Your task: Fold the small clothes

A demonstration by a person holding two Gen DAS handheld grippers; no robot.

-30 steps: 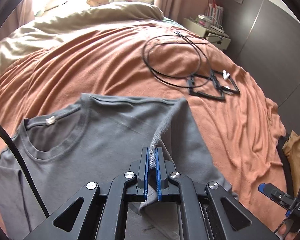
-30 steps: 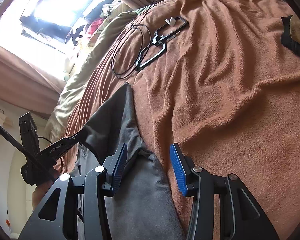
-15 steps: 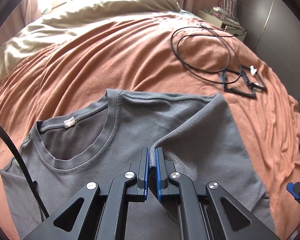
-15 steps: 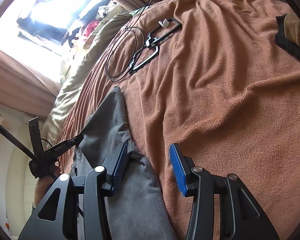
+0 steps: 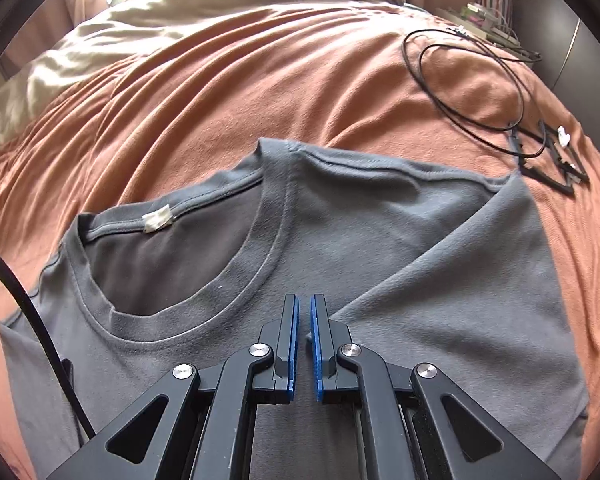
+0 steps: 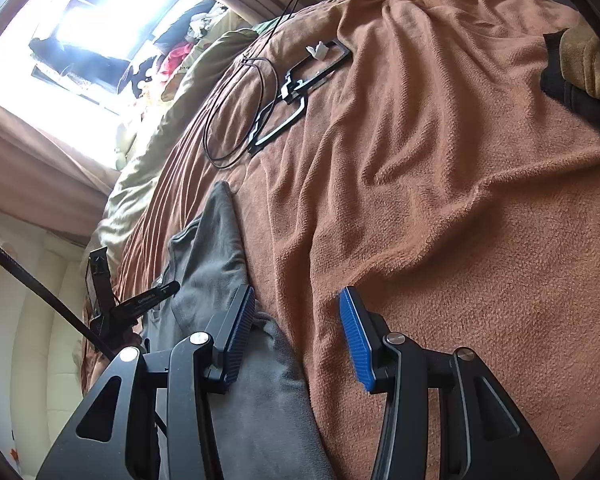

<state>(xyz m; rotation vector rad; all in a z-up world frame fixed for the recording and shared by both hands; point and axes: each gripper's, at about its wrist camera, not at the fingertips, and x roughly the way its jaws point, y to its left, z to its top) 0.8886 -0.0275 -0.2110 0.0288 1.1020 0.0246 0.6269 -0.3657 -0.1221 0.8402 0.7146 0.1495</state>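
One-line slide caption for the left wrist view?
Left hand-held gripper, jaws nearly shut, lays the folded sleeve edge over a grey cotton T-shirt spread on a rust-orange fleece blanket.

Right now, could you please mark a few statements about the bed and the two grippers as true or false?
1. The grey T-shirt lies on an orange blanket. True.
2. The right gripper is clamped shut. False: its jaws stand apart.
3. A coiled black cable lies on the blanket beyond the shirt. True.
4. The neck label is red. False: it is white.
5. The left gripper is wide open. False: its jaws are shut.
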